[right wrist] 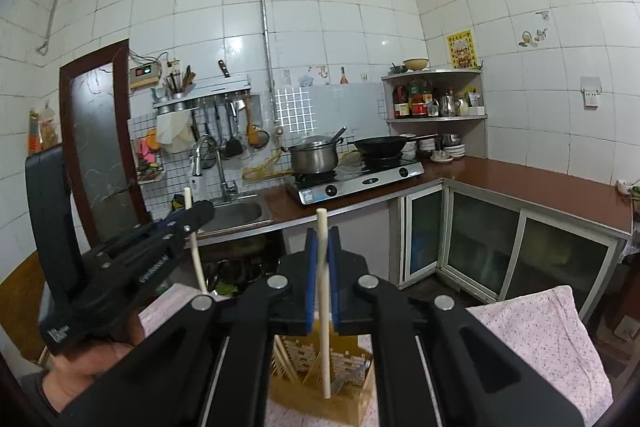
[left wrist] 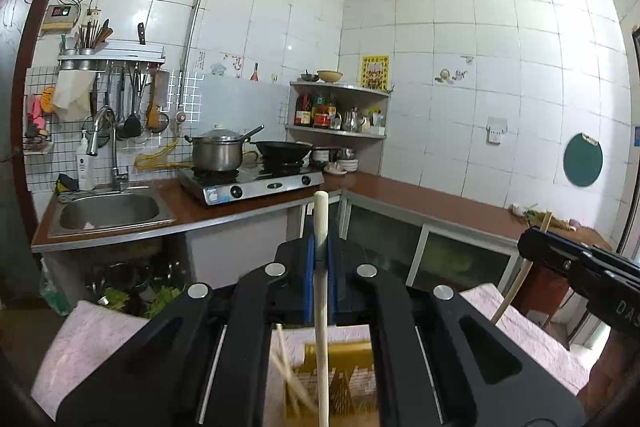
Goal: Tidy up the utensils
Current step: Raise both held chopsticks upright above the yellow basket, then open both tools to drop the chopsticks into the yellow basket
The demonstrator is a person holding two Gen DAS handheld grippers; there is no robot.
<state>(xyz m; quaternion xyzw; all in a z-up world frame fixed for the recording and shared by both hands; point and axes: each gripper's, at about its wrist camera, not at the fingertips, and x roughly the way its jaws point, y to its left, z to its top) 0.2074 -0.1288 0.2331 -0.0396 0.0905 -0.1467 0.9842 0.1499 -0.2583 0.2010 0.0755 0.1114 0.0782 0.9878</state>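
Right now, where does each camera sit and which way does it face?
Left wrist: on the left gripper, facing the stove; the right gripper shows.
Right wrist: on the right gripper, facing the stove; the left gripper and a hand show.
Shared: each gripper holds a chopstick over a holder.

My left hand-held gripper (left wrist: 320, 247) and right hand-held gripper (right wrist: 323, 255) both point roughly level, side by side, blue pads (left wrist: 308, 267) clamped tight, my left hand (right wrist: 92, 359) gripping its handle.
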